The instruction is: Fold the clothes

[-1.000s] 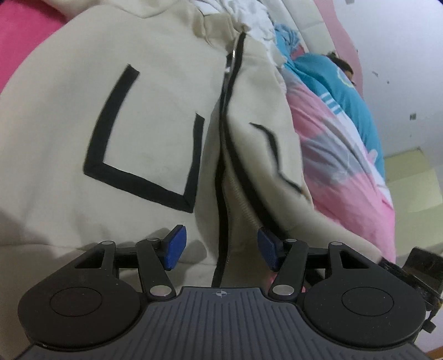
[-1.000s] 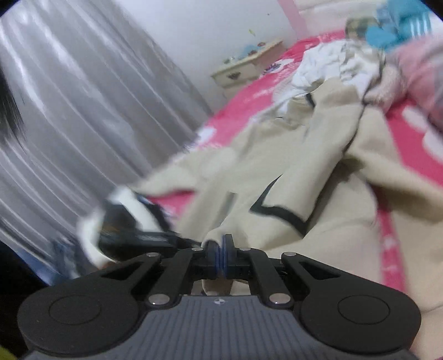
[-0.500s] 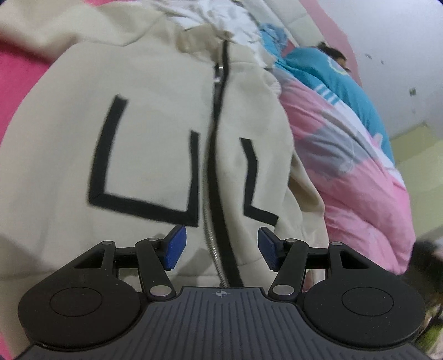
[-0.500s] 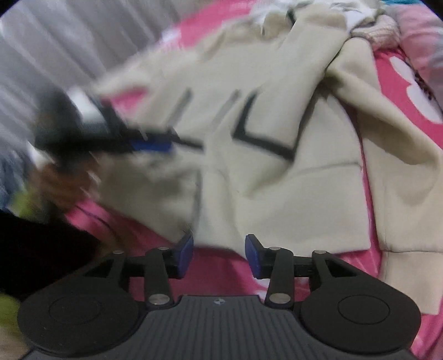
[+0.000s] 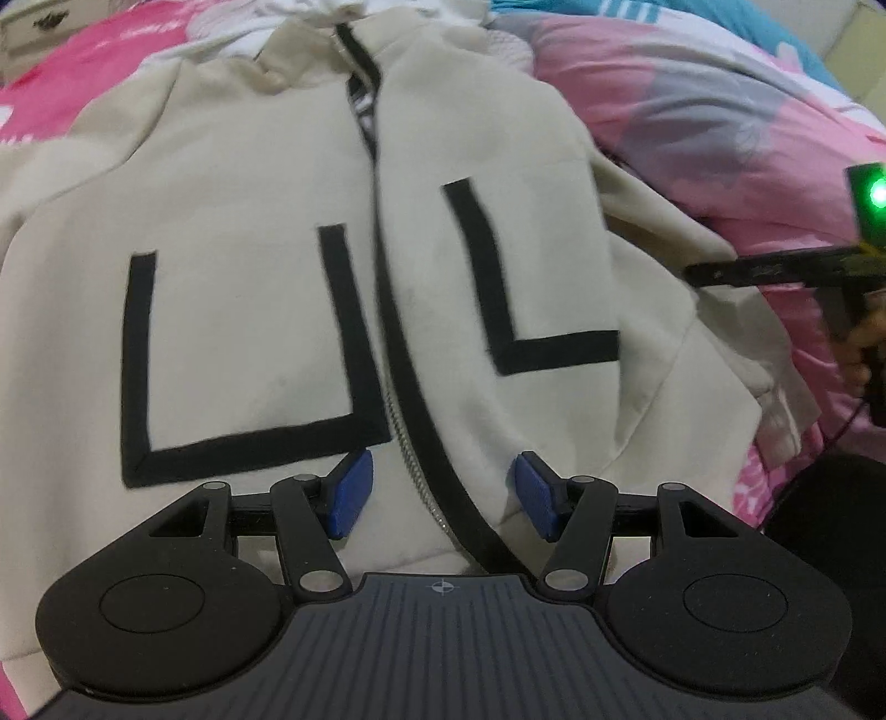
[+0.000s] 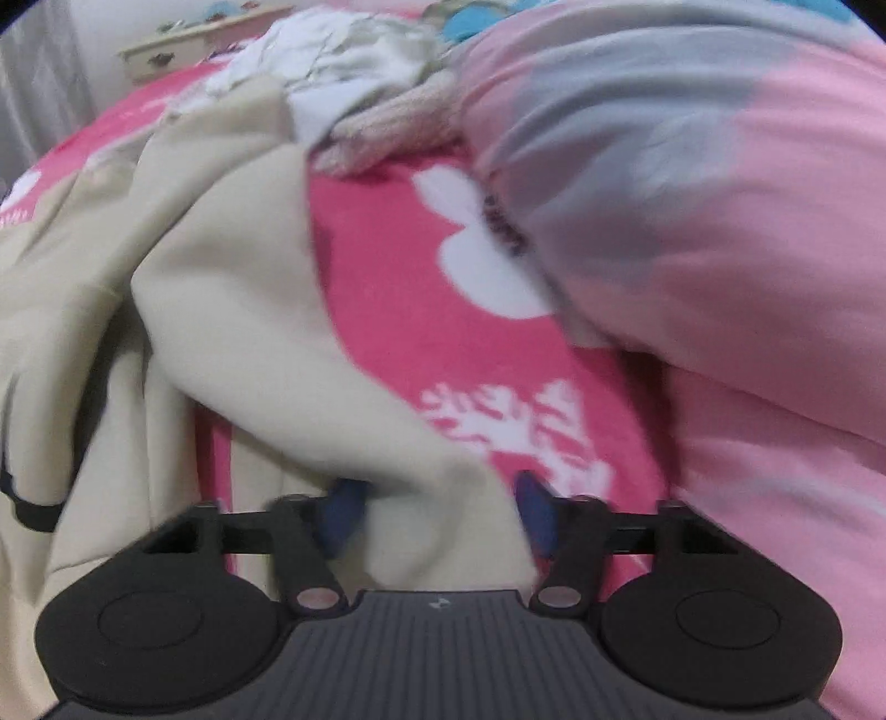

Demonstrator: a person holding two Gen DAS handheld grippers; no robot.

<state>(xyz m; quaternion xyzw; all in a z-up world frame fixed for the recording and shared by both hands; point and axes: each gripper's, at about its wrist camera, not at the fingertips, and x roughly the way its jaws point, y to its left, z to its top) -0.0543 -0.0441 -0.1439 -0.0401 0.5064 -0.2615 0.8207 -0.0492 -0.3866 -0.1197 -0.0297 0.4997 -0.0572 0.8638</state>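
A cream zip-up jacket (image 5: 243, 310) with black line trim lies front-up on the pink bed. My left gripper (image 5: 440, 493) hovers open over its bottom hem, with the zipper (image 5: 407, 454) running between the blue pads (image 5: 350, 490) and nothing gripped. In the right wrist view, the jacket's right sleeve (image 6: 266, 332) stretches toward me and its cuff end lies between the pads of my right gripper (image 6: 437, 520). Those jaws stand wide and are closing around the cuff. From the left wrist view, the right gripper (image 5: 720, 271) shows side-on at the sleeve's edge.
A pink and grey quilt (image 6: 692, 221) is bunched along the right of the jacket. White and knit clothes (image 6: 343, 72) are piled near the collar. The pink floral bedsheet (image 6: 421, 310) shows beside the sleeve. A small cream cabinet (image 6: 183, 47) stands beyond the bed.
The left gripper has swung round and now faces the jacket front squarely, still open. The right gripper opened, dropped down to the right sleeve and now has the cuff between its jaws.
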